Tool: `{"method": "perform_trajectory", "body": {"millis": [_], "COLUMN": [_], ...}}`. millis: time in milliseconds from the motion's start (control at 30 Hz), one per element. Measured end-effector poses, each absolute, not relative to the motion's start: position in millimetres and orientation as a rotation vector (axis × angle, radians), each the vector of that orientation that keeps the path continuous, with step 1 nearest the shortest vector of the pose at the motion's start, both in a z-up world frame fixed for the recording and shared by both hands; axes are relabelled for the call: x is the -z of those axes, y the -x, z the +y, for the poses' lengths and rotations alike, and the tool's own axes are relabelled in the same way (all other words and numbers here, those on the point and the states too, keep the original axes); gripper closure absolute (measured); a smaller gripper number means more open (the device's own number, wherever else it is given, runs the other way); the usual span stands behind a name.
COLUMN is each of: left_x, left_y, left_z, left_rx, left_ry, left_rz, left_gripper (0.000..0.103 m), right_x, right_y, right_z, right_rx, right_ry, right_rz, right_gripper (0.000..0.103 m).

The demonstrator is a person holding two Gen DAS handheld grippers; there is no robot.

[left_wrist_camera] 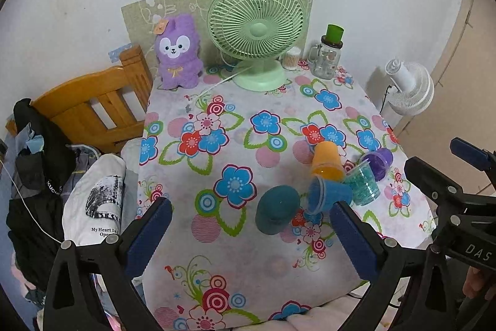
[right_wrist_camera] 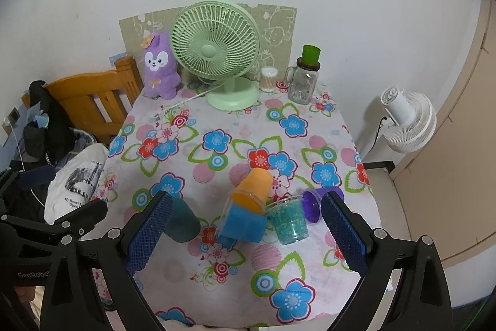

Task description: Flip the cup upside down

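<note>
Left gripper (left_wrist_camera: 251, 233) and right gripper (right_wrist_camera: 245, 233) both hover above the near part of the flowered surface (left_wrist_camera: 217, 256), jaws spread wide, nothing between them. Five cups sit in a cluster toward the near right side of the surface. Dark teal cup (left_wrist_camera: 276, 208) stands apart on the left of the cluster, base up, mouth down on the cloth; in the left wrist view it lies just ahead between the left gripper's fingers, while in the right wrist view it is partly hidden behind the right gripper's left finger. Blue cup (right_wrist_camera: 245, 222) lies on its side, long axis roughly horizontal, mouth toward the left. Orange cup (right_wrist_camera: 252, 190) leans tilted on it, base up and away. Green glitter cup (right_wrist_camera: 288, 219) stands upright, mouth up. Purple cup (right_wrist_camera: 313, 205) lies on its side just beside it. Contents of the cups cannot be made out.
</note>
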State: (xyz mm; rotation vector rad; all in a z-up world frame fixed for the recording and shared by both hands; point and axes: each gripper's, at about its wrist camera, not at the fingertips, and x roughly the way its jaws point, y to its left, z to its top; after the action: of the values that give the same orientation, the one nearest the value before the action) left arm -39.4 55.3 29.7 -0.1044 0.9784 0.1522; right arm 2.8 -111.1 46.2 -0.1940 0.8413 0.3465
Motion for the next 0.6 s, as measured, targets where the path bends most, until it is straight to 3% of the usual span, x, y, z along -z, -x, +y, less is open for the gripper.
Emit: {"method": "perform_trajectory", "body": {"millis": [600], "left_x": [-29.6], "left_y": [35.0], "left_z": [55.6], "left_rx": [-0.16], "left_ry": [0.105], "left_rz": [0.989], "left_gripper": [0.0], "right_x": [-40.4], "right_y": [-10.8], "right_z": [-112.0], "right_rx": [-0.351], "right_ry": [0.187], "right_rz": [0.863], "right_gripper": [0.005]}}
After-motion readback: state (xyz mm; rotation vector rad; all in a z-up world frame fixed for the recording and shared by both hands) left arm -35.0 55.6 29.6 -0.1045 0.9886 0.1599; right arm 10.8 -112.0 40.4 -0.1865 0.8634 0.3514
